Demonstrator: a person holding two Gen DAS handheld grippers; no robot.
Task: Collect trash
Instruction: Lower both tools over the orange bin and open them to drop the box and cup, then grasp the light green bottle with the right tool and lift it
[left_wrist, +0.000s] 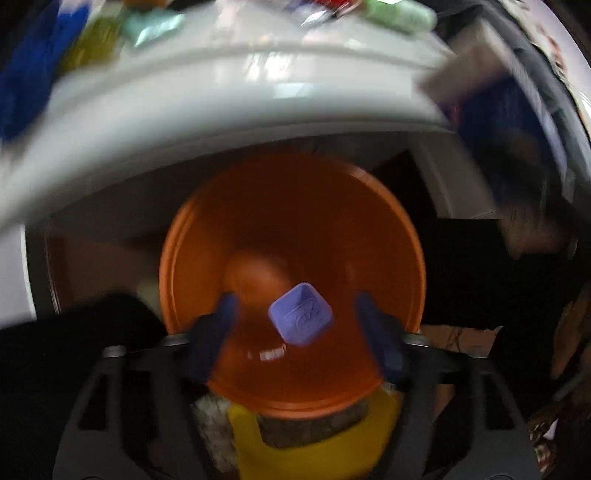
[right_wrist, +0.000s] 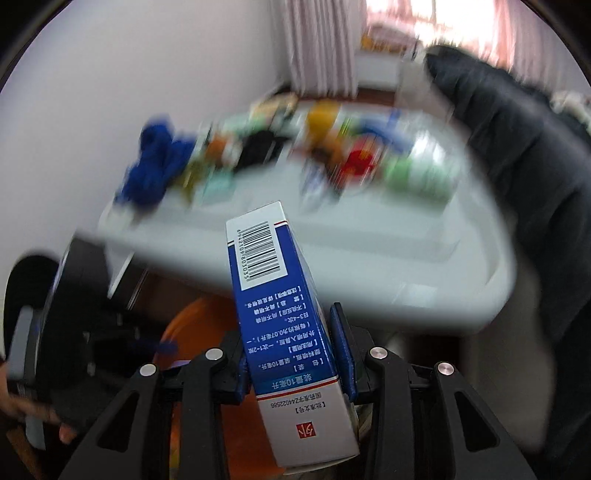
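The left claw (left_wrist: 295, 325) is released, its two blue fingers (left_wrist: 218, 325) standing wide apart over the orange bin (left_wrist: 229, 236). Between them a small purple square piece (left_wrist: 300, 318) is seen loose, touching neither finger, in front of the inside of the bin. The bin stands under the edge of the white counter (left_wrist: 184, 103).

The right claw (right_wrist: 295, 354) is clenched on a blue and white box (right_wrist: 273, 295) with a barcode, which sticks forward and up from the fingers. Below it a part of the orange bin (right_wrist: 192, 325) shows. Farther out, the white counter (right_wrist: 369, 236) carries many blurred coloured things, among them a blue cloth (right_wrist: 155, 166) and a green object (right_wrist: 417, 177).
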